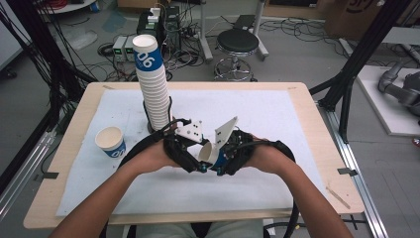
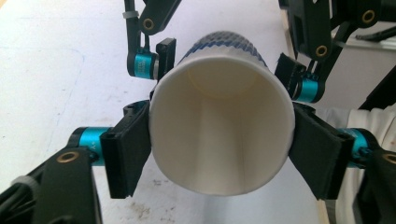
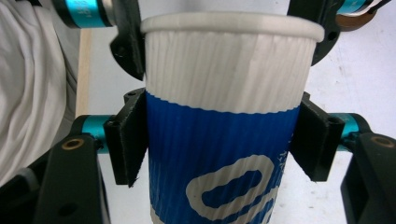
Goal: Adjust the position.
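A paper cup (image 1: 209, 152), white near the rim with a blue band, lies on its side just above the white mat at the table's middle. Both grippers are on it. My left gripper (image 1: 187, 148) is shut on the cup near its rim; in the left gripper view the open mouth of the cup (image 2: 219, 135) faces me between my pads (image 2: 126, 158). My right gripper (image 1: 232, 152) is shut on the blue lower part of the cup (image 3: 219, 154), its pads (image 3: 128, 140) pressing both sides. A tall stack of cups (image 1: 151, 84) stands behind the grippers.
A single upright cup (image 1: 111, 141) stands on the mat (image 1: 277, 124) at the left. The wooden table's edge (image 1: 327, 148) borders the mat. On the floor beyond the table are a black stool (image 1: 237, 44), cables and power boxes (image 1: 124, 47).
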`<state>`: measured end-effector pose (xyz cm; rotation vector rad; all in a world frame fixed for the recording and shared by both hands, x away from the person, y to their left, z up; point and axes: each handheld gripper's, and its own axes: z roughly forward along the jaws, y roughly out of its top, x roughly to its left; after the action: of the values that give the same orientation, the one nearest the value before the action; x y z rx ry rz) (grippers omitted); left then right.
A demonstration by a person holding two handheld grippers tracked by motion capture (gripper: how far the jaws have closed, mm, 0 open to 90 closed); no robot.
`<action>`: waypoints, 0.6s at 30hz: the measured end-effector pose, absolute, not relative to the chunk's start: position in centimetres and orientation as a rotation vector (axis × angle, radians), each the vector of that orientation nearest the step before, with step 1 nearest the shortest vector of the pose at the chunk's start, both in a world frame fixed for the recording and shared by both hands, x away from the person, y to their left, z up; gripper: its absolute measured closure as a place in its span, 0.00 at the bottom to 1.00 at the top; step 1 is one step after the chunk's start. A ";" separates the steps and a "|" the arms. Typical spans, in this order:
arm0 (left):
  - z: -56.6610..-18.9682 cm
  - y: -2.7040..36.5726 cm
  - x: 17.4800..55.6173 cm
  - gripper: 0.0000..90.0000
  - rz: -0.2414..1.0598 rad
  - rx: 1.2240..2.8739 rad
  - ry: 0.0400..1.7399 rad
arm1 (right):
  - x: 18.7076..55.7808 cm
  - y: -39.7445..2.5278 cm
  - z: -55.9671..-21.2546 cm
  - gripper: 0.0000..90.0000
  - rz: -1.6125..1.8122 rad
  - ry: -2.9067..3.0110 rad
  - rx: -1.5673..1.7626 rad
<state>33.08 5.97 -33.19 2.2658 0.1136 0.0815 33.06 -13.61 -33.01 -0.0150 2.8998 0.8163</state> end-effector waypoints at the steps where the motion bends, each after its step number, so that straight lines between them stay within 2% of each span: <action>1: -33.3 6.0 33.1 0.28 0.078 2.256 0.114 | 33.1 -13.7 -33.1 0.32 0.827 2.905 -0.004; 6: -33.1 6.9 33.2 0.22 0.077 2.151 0.161 | 33.2 -14.8 -33.8 0.32 0.875 2.919 0.066; 18: -33.2 11.3 33.8 0.21 0.216 1.801 0.393 | 33.4 -19.4 -35.7 0.32 1.153 2.811 0.287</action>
<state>33.77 11.32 -33.15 1.8007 0.3935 0.2160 33.44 -19.42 -35.70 0.2866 2.8106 1.1529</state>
